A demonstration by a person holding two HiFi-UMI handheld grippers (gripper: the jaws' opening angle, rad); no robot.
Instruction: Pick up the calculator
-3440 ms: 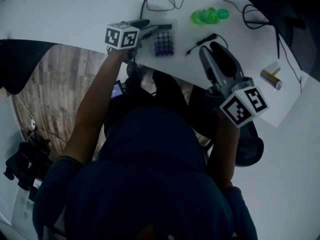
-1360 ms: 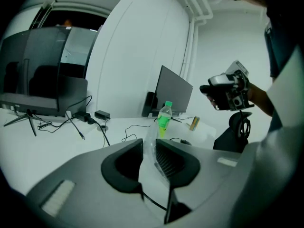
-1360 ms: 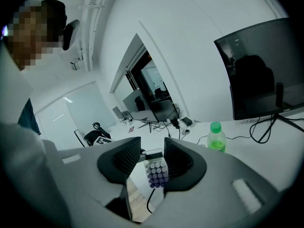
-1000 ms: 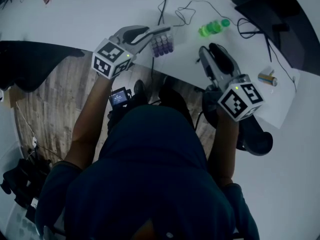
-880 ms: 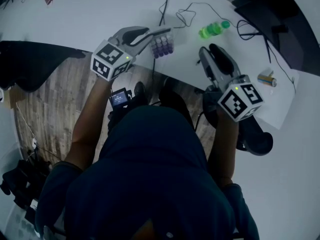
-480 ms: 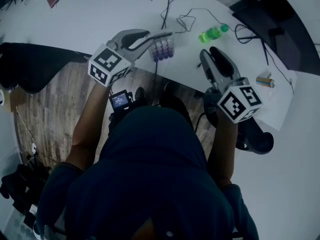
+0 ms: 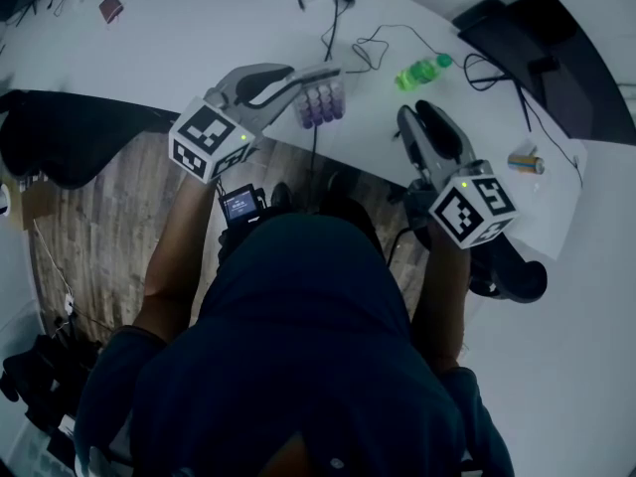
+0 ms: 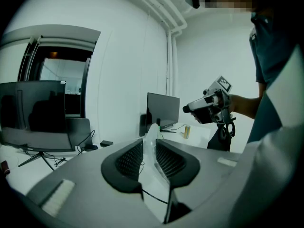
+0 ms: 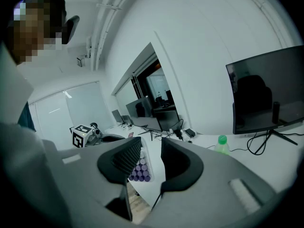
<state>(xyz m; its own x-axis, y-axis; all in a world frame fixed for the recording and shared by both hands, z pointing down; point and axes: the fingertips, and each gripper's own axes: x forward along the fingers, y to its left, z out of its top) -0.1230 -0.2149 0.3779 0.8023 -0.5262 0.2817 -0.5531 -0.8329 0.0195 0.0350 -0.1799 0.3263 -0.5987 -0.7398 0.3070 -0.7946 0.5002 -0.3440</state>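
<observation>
The calculator has purple keys under a clear cover. My left gripper is shut on its edge and holds it in the air over the white table's near edge. In the left gripper view the clear edge of the calculator sits pinched between the pads. My right gripper hovers to the right, apart from it, jaws a little apart with nothing between them. In the right gripper view the calculator shows beyond the right gripper, with the left gripper's marker cube at the left.
A green bottle lies on the table beyond the right gripper, a small can farther right. Black cables run across the tabletop. A dark monitor stands at the back right. A black chair is at the left, over wooden floor.
The calculator lay on the table at the start; now it hangs in the air in the left gripper, which has risen. The right gripper has barely moved.
</observation>
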